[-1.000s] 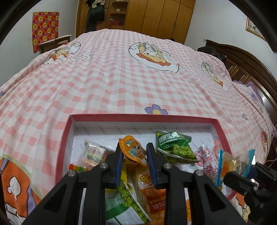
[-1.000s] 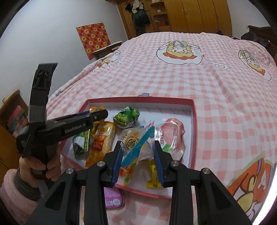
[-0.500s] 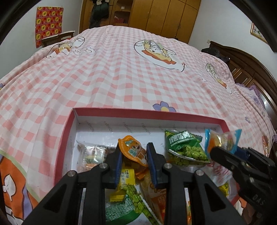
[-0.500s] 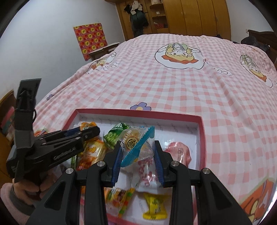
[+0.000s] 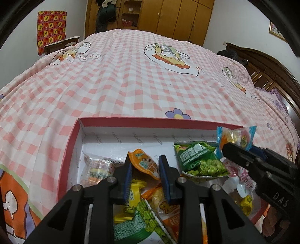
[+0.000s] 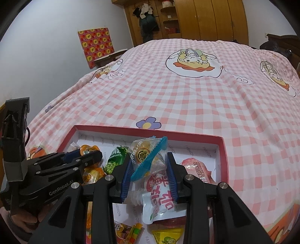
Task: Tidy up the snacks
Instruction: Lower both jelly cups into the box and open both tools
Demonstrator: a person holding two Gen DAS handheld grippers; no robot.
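Observation:
A red-rimmed box (image 5: pixel 123 120) (image 6: pixel 224 150) lies on the bed with several snack packets in it. My left gripper (image 5: pixel 145 168) is shut on an orange jelly cup (image 5: pixel 145 164), held above the packets at the box's left middle. My right gripper (image 6: pixel 149 165) is shut on a clear candy packet with blue ends (image 6: pixel 148 155), over the middle of the box. In the left wrist view the same packet (image 5: pixel 235 138) shows at the right, held by the right gripper (image 5: pixel 228 148). In the right wrist view the left gripper (image 6: pixel 88 154) holds the jelly cup (image 6: pixel 89 149) at the left. A green pea packet (image 5: pixel 198 159) lies between them.
The pink checked bedspread (image 5: pixel 131 75) stretches away behind the box. A dark wooden headboard (image 5: pixel 266 62) runs along the right, wardrobes (image 5: pixel 168 16) stand at the far end. A hand (image 6: pixel 20 219) grips the left tool's handle. White, pink and yellow packets (image 6: pixel 161 200) lie under my right gripper.
My right gripper has carried the blue-ended candy packet forward over the box, toward its far middle. The left gripper kept its grip on the jelly cup and hardly moved.

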